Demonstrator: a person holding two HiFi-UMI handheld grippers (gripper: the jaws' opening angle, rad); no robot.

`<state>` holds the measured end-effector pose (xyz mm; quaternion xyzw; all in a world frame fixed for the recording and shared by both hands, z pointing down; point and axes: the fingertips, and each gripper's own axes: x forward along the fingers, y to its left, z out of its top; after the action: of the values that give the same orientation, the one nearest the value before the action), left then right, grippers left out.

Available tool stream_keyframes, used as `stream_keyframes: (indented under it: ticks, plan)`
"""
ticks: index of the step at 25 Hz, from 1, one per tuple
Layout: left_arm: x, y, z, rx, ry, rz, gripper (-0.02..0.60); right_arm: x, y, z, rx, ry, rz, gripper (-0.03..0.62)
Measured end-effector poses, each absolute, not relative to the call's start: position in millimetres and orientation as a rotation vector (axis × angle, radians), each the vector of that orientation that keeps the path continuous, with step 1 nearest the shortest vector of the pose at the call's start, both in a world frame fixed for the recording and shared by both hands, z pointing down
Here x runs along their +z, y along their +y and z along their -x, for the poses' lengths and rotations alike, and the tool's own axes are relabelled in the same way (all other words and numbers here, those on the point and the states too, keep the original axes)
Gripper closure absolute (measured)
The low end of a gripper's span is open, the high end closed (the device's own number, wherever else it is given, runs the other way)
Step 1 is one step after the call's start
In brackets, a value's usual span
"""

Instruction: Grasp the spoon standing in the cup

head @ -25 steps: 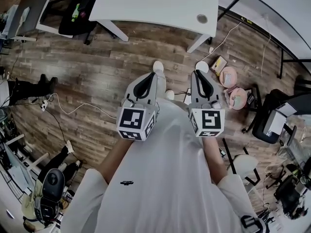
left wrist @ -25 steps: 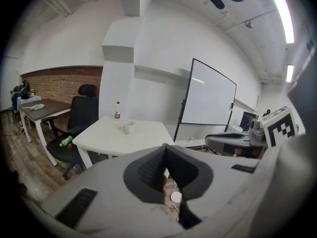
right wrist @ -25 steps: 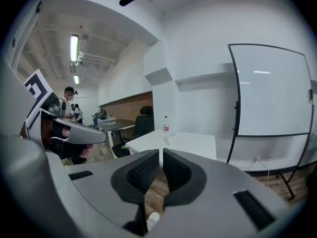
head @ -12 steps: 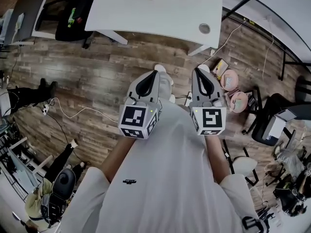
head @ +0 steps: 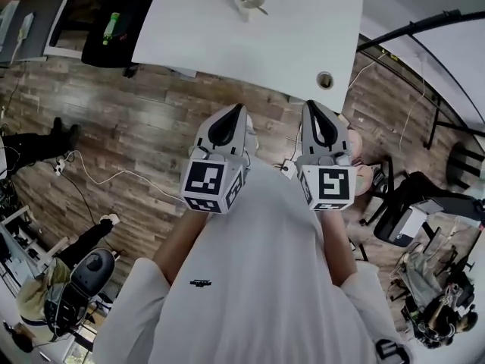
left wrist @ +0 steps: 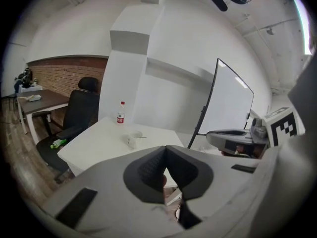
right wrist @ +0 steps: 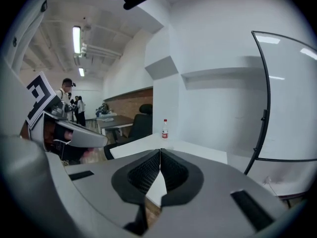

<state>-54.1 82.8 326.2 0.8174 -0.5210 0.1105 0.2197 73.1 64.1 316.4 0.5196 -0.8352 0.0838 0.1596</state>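
A white cup (head: 248, 1) stands on the far part of the white table (head: 288, 44), with a spoon (head: 258, 8) leaning out of it to the right. The left gripper view shows the same cup (left wrist: 132, 139) and spoon (left wrist: 141, 137) well ahead on the table. My left gripper (head: 236, 108) and right gripper (head: 310, 105) are held side by side over the wooden floor, short of the table's near edge. Both have their jaws pressed together with nothing between them.
A water bottle (left wrist: 120, 112) stands at the table's far edge. A black office chair (left wrist: 74, 118) is at the table's left. A whiteboard on a black stand (left wrist: 225, 100) is to the right. A round cable hole (head: 325, 80) sits near the table's front right corner.
The table has come nearer and further into the head view, so the cup and spoon now show fully. Both grippers stay shut, side by side.
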Motion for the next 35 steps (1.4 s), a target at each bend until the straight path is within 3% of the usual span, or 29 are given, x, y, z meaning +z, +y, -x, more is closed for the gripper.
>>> stream_keyframes:
  ticks: [10,31,35]
  plan:
    - [328.7,17.9,79.4,0.304,-1.45,-2.242,0.586,308.0,-3.2,-46.6,0.186,-2.392,-1.432,0.589]
    - [352.1,-75.2,61.8,0.373,-1.51,-2.157,0.587,322.3,-89.3,-40.5,0.231,-2.45,-1.301,0.589]
    - [364.9,-95.3,56.3,0.394,-1.554,-2.113,0.547,325.7,-104.4,-41.4,0.241,-2.469,-1.263,0.589]
